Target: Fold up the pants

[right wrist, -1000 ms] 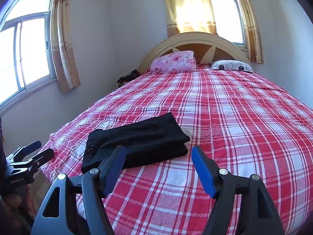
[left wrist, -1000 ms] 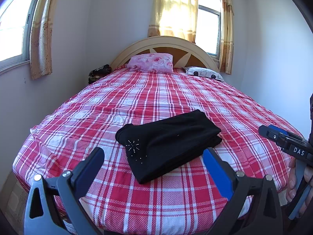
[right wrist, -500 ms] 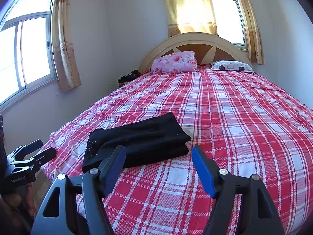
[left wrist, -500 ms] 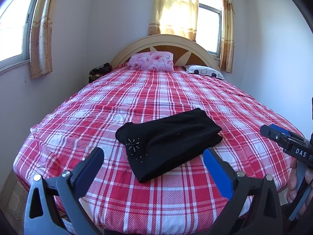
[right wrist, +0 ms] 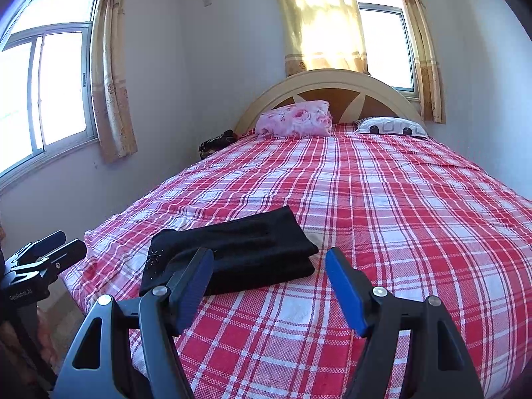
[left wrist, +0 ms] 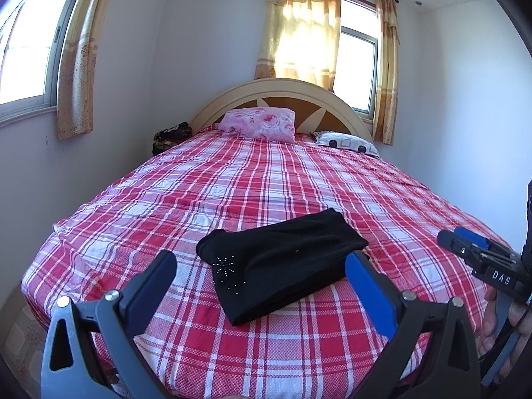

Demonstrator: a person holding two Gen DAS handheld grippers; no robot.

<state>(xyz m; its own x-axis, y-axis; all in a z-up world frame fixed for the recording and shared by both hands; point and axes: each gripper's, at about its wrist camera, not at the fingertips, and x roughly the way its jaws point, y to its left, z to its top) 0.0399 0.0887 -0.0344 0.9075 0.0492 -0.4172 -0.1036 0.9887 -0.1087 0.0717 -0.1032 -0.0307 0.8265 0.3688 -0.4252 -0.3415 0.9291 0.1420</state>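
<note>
While the black pants [left wrist: 282, 259] lie folded into a compact bundle on the bed [left wrist: 299, 183], both grippers hang above the near edge with their fingers released and nothing between them. In the left wrist view, the left gripper [left wrist: 261, 284] frames the bundle: the pants sit just beyond and between its fingers [left wrist: 369, 291], their near folded edge running diagonally, a small sparkly motif toward the left finger. In the right wrist view, the right gripper [right wrist: 269, 282] stands off to the bundle's right; the pants lie beyond its left finger [right wrist: 194, 284], partly hidden by it, apart from the right one. Ahead of and to the right of both sets of fingers, the plaid bedspread [right wrist: 399, 199] stretches bare to the pillows [right wrist: 296, 118] at the headboard [right wrist: 332, 81]. A hand [left wrist: 502, 319] grips the right tool's handle.
</note>
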